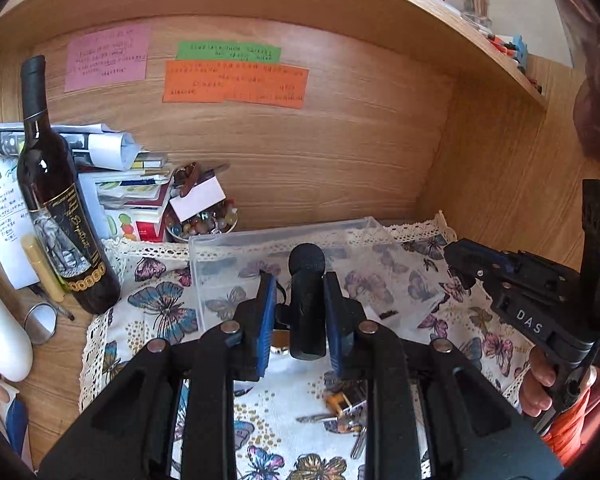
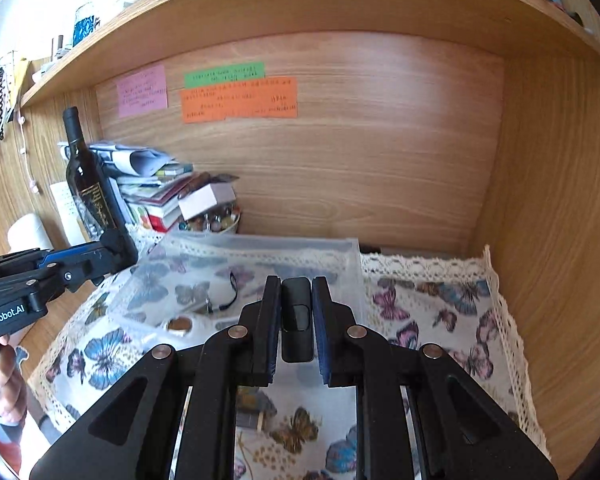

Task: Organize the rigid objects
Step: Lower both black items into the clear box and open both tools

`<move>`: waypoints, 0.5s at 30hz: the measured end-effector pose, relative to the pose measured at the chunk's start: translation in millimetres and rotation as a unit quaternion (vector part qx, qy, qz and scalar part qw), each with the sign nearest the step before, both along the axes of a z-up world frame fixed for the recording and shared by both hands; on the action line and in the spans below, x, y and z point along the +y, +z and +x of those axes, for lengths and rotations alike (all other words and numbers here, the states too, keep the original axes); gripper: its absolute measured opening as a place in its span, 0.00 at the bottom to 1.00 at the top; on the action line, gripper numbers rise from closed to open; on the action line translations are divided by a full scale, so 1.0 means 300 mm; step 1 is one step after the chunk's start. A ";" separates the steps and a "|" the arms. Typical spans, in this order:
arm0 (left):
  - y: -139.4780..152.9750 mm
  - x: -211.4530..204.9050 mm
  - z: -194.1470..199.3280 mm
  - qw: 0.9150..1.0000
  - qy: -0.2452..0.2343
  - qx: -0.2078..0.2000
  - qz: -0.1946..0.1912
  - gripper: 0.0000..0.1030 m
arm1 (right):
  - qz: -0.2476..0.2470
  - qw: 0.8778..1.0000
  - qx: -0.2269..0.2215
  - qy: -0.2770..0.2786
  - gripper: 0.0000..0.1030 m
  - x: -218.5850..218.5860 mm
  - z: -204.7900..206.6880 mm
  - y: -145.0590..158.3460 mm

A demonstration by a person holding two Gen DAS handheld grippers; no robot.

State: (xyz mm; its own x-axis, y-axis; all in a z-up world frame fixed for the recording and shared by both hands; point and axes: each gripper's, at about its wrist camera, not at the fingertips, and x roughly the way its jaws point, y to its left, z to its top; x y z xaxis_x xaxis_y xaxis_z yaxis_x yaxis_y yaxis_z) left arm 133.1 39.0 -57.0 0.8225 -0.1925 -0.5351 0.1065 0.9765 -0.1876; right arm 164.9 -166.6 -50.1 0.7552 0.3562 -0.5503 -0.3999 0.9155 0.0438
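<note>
My left gripper [image 1: 300, 300] is shut on a small black microphone with a foam tip [image 1: 306, 292] and holds it above the near edge of a clear plastic box [image 1: 220, 248]. My right gripper [image 2: 296, 312] is shut on a small black rectangular device [image 2: 297, 316] over the same clear box [image 2: 340, 252]. In the right wrist view the box holds a black looped cord [image 2: 230, 292] and a round gold-coloured piece [image 2: 179, 324]. Keys and small metal bits [image 1: 340, 416] lie on the butterfly cloth [image 1: 160, 304] under my left gripper. The right gripper also shows in the left wrist view [image 1: 460, 264].
A dark wine bottle [image 1: 56, 200] stands at the left, beside a pile of papers and booklets [image 1: 120, 168] and a bowl of marbles [image 1: 204, 220]. A white cylinder [image 1: 0, 320] and a metal ring [image 1: 40, 322] lie far left. Wooden walls and a shelf enclose the nook.
</note>
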 end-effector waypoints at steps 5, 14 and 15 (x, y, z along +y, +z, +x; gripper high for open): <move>-0.011 -0.001 0.066 1.000 -0.008 0.013 -0.013 0.22 | -0.012 1.000 0.000 -0.003 0.14 0.024 0.051 -0.002; -0.120 -0.043 0.210 0.997 -0.021 0.078 -0.015 0.22 | -0.023 0.998 0.062 -0.006 0.14 0.035 0.160 -0.114; -0.134 -0.051 0.220 0.996 -0.023 0.084 -0.013 0.22 | -0.025 0.997 0.067 -0.006 0.14 0.035 0.167 -0.126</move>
